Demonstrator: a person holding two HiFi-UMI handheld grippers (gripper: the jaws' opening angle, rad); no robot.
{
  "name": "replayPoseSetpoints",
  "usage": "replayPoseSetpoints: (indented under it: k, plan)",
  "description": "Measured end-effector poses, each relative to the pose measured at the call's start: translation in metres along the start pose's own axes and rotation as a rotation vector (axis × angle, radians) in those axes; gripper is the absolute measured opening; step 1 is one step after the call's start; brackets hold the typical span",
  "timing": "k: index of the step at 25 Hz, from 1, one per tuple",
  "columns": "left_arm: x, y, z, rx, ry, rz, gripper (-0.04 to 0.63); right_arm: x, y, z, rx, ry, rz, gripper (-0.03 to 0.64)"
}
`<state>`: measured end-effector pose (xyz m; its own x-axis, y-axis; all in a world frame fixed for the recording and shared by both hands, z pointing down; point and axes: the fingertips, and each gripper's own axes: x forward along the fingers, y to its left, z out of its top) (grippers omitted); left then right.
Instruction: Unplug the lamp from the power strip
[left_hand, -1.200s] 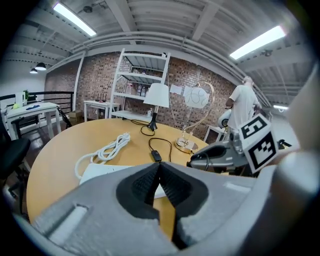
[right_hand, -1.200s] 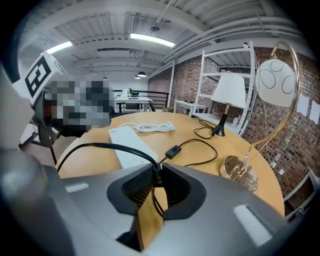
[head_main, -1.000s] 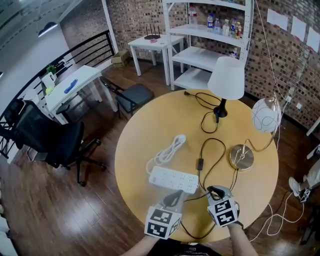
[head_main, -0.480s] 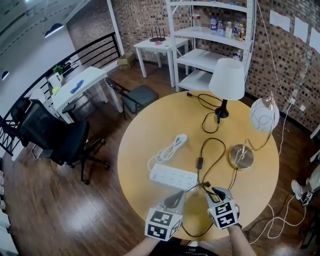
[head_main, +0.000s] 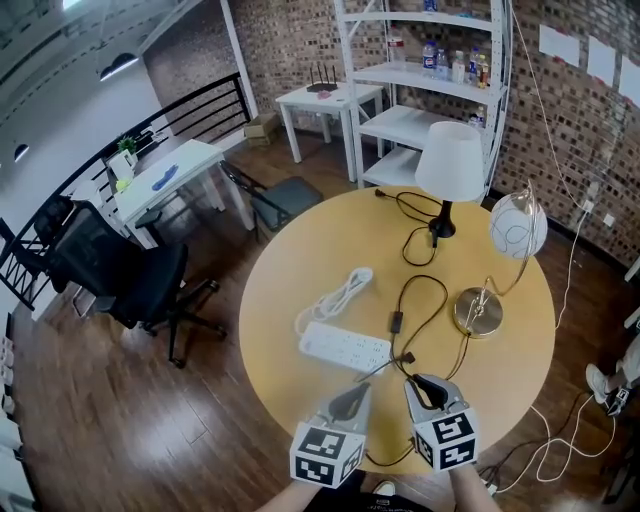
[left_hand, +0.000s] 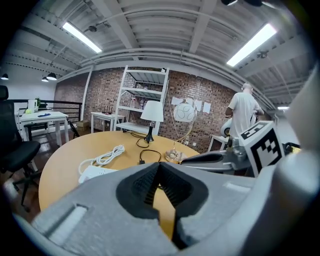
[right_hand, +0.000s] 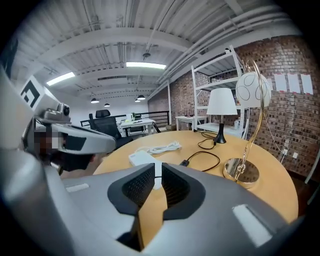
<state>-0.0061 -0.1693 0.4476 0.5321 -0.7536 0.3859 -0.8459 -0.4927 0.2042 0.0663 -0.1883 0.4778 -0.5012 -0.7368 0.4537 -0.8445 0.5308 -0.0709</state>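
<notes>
1. Left gripper (head_main: 348, 402): jaws closed tip to tip and holding nothing. It hangs over the near edge of the surface (head_main: 300, 250), a little back from where it was a second ago.
2. Right gripper (head_main: 430, 389): its jaws have just been closing from a wide gape and now stand at a narrow gap with nothing between them. It has pulled up and back from the power strip (head_main: 345, 347), so it reads as released and retreating.
3. Black plug (head_main: 405, 357): it was at the strip's right end a second ago. It now lies on the surface just beside that end and looks clear of the socket.
4. Judgement: the unplug step is done or nearly so, and only the withdrawal is left.
5. Cord: it runs via the inline switch (head_main: 396, 322) towards the brass globe lamp (head_main: 477, 313) and the white-shade lamp (head_main: 450, 160). Which lamp it feeds can't be traced.
</notes>
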Motion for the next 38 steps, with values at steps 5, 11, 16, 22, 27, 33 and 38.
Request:
replayPoseSetpoints:
  k: [5, 11, 16, 22, 27, 33, 38]
  plan:
    - [-0.014, -0.016, 0.002, 0.001, -0.028, 0.024, 0.002, -0.029, 0.020, 0.021, 0.019, -0.084, 0.033, 0.020]
    - [-0.036, -0.033, 0.009, 0.019, -0.073, 0.057, 0.002, -0.055, 0.044, 0.031, 0.031, -0.140, 0.077, 0.003]
    - [-0.051, -0.048, 0.007, 0.038, -0.098, 0.079, 0.002, -0.071, 0.060, 0.030, 0.037, -0.164, 0.123, 0.003]
    - [-0.061, -0.066, -0.002, 0.038, -0.100, 0.092, 0.002, -0.089, 0.074, 0.026, 0.019, -0.172, 0.163, 0.002]
    - [-0.070, -0.076, -0.007, 0.032, -0.103, 0.097, 0.002, -0.102, 0.083, 0.024, -0.005, -0.171, 0.171, 0.002]
    - [-0.071, -0.084, -0.010, 0.036, -0.109, 0.101, 0.002, -0.110, 0.079, 0.019, -0.012, -0.181, 0.165, 0.002]
    - [-0.069, -0.086, -0.013, 0.045, -0.104, 0.105, 0.002, -0.109, 0.077, 0.014, -0.013, -0.175, 0.171, 0.002]
